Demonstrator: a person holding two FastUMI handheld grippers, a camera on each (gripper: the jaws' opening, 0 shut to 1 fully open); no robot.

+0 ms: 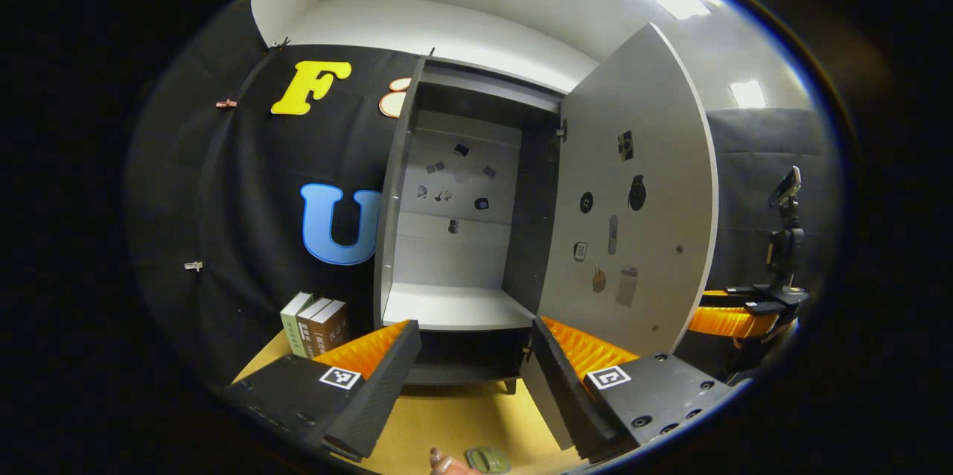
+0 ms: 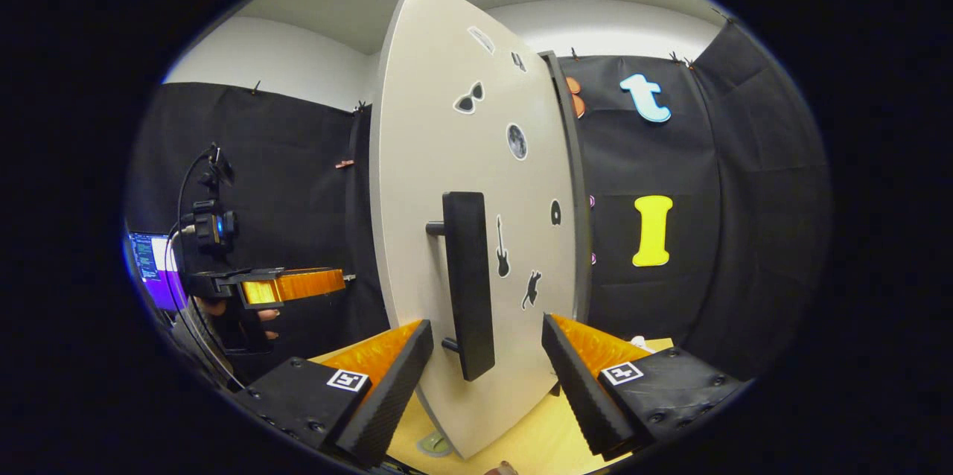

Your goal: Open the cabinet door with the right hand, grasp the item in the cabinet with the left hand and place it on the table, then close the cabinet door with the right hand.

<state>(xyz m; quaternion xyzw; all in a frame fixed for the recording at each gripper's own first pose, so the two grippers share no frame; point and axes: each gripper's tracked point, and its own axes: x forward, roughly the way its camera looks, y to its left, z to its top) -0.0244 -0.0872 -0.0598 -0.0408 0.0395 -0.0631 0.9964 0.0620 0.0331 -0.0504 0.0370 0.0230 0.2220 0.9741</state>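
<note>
Left gripper view: cabinet (image 1: 454, 237) standing open, left gripper (image 1: 470, 371) spread wide and empty before its bare shelf (image 1: 454, 305)
Door (image 1: 633, 207) swung out to the right, stickers on its inner face; small green item (image 1: 488, 458) lying on the yellow table (image 1: 447, 423) at the bottom edge, beside a fingertip; books (image 1: 316, 322) upright left of the cabinet. Right gripper view: right gripper (image 2: 485, 367) spread apart either side of the dark handle (image 2: 469, 281), not pressing it; left gripper held off to the left
</note>
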